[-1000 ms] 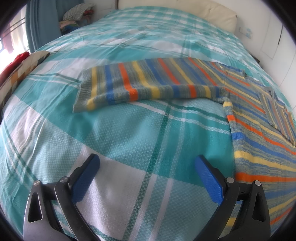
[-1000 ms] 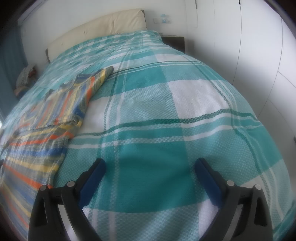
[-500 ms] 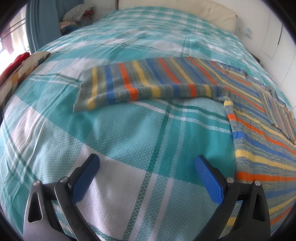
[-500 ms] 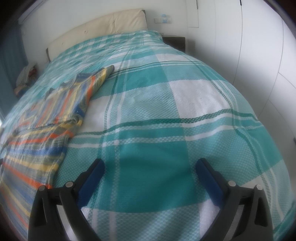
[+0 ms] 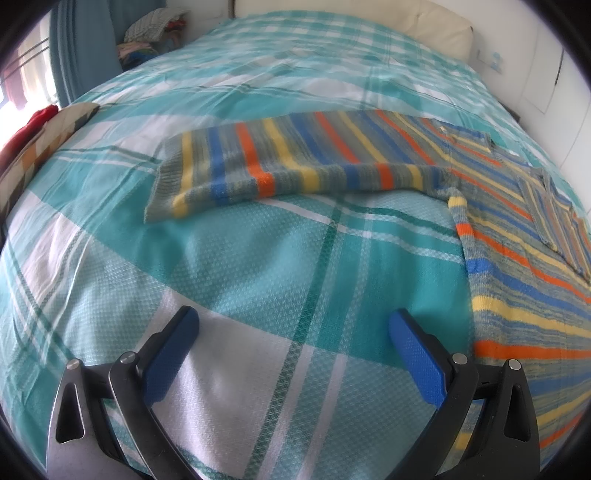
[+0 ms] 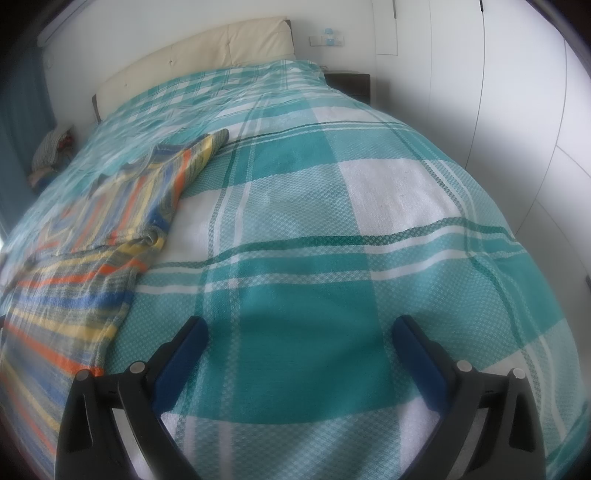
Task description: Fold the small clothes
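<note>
A striped knit sweater (image 5: 517, 229) in blue, orange, yellow and grey lies flat on the bed, its left sleeve (image 5: 280, 162) stretched out to the left. My left gripper (image 5: 293, 326) is open and empty, low over the bedspread in front of that sleeve, left of the sweater's body. In the right wrist view the sweater (image 6: 92, 258) lies at the left, its other sleeve (image 6: 192, 166) pointing toward the headboard. My right gripper (image 6: 299, 332) is open and empty over bare bedspread to the right of the sweater.
The bed has a teal and white plaid cover (image 5: 258, 266) and a cream headboard (image 6: 207, 59). A checked cushion (image 5: 33, 147) and red cloth lie at the left edge. A clothes pile (image 5: 151, 33) sits beyond the bed. White cupboard doors (image 6: 517, 110) stand on the right.
Both grippers have stayed open and shifted only slightly; the views have tilted a little. The sweater has not moved.
</note>
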`<state>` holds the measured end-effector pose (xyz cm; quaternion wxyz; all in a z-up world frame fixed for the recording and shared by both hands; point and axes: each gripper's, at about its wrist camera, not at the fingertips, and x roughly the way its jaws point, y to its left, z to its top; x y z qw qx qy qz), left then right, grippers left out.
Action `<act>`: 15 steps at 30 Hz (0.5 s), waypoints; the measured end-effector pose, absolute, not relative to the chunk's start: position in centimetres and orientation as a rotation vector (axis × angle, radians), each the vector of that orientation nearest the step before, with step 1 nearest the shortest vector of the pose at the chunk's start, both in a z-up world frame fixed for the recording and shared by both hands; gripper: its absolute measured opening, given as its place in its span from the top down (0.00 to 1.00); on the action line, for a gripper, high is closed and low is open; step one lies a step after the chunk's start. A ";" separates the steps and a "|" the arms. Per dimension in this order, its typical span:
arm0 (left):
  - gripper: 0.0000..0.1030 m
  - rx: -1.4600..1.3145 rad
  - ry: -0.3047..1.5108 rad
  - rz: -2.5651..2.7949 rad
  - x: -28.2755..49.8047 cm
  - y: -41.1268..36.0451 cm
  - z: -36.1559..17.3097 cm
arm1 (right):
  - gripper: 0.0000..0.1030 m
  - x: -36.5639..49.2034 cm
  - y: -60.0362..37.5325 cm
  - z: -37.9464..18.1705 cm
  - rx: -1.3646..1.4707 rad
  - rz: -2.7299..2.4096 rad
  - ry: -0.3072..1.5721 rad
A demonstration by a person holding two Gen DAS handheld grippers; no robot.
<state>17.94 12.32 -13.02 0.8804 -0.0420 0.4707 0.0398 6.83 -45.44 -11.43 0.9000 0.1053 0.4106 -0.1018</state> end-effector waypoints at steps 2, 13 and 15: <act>0.01 -0.116 0.995 0.048 17.7 12.8 -12.3 | 0.03 6.8 -45.5 -11.4 0.218 -0.210 0.850; 0.02 -0.572 0.904 0.042 20.0 30.0 -6.7 | 0.01 7.2 -45.2 -11.8 0.196 -0.212 0.863; 0.04 -0.531 0.985 -0.029 22.6 29.4 -7.6 | 0.01 7.3 -45.1 -11.8 0.191 -0.214 0.864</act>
